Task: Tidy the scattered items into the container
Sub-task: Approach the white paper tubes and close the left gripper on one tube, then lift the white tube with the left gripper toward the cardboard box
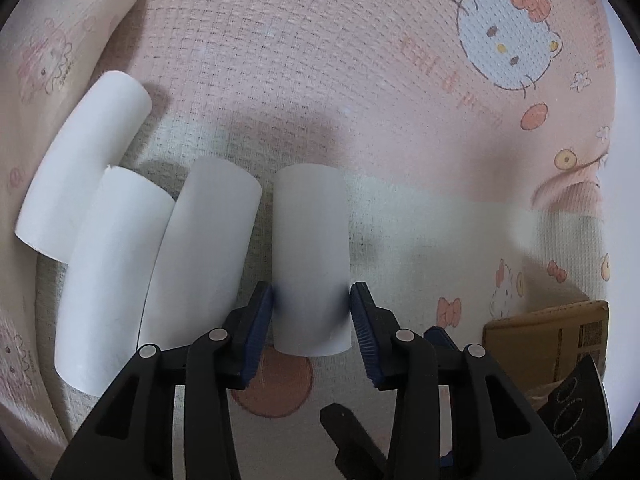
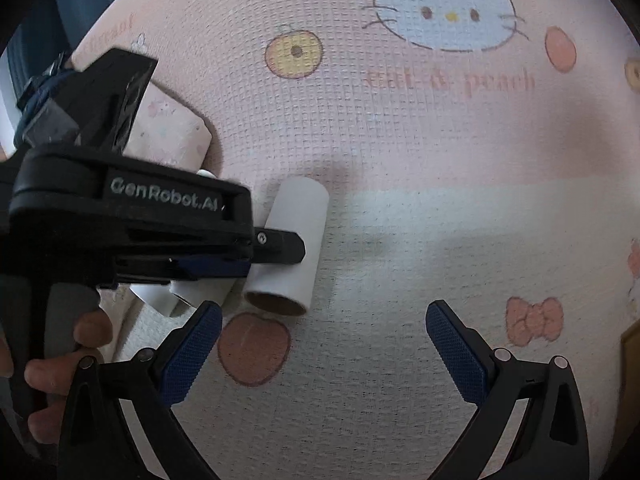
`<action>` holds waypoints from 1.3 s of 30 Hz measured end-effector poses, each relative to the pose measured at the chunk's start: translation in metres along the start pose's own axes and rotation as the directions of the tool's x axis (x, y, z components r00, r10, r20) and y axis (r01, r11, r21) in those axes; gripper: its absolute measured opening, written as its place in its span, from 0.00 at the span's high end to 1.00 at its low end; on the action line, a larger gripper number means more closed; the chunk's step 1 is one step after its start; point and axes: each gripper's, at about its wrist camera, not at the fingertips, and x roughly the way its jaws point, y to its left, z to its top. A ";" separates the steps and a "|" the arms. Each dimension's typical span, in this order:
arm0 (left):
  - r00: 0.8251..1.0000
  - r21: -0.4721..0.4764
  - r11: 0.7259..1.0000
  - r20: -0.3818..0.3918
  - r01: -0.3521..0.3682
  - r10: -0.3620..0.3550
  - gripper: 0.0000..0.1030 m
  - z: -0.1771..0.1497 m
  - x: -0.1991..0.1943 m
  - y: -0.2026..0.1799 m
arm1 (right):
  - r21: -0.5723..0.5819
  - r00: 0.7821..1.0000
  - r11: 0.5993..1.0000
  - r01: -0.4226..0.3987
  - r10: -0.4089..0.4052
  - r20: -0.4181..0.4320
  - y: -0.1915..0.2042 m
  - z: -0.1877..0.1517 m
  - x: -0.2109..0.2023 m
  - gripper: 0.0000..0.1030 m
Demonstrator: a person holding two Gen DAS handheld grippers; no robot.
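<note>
Several white cardboard tubes lie on a pink cartoon-print blanket [image 1: 360, 60]. My left gripper [image 1: 311, 312] is shut on one white tube [image 1: 310, 248], its blue pads pressing both sides. Three more tubes [image 1: 200, 248] lie side by side to its left. In the right wrist view the held tube [image 2: 294, 248] shows its brown open end, with the left gripper body [image 2: 132, 224] over it. My right gripper [image 2: 324, 344] is open and empty, low over the blanket to the right of the tubes.
A pink patterned box or pillow [image 1: 52, 52] sits at the far left, also shown in the right wrist view [image 2: 168, 132]. A brown cardboard box [image 1: 548, 340] stands at the right edge. A hand [image 2: 60, 364] holds the left gripper.
</note>
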 end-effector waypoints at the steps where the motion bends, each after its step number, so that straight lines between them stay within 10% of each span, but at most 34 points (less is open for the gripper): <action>1: 1.000 -0.003 1.000 -0.001 0.004 -0.004 0.57 0.000 0.000 0.001 | 0.010 1.000 1.000 -0.011 0.011 0.002 -0.001 0.001 0.000 0.03; 12: 0.997 -0.025 0.997 -0.024 0.075 -0.076 0.58 -0.027 0.004 -0.007 | 0.084 0.989 0.990 -0.117 0.124 -0.086 -0.007 -0.001 0.016 0.59; 39: 0.976 0.095 0.976 -0.119 0.195 -0.184 0.58 -0.143 0.014 -0.102 | 0.182 0.984 0.979 0.090 -0.059 -0.169 -0.057 -0.074 -0.100 0.60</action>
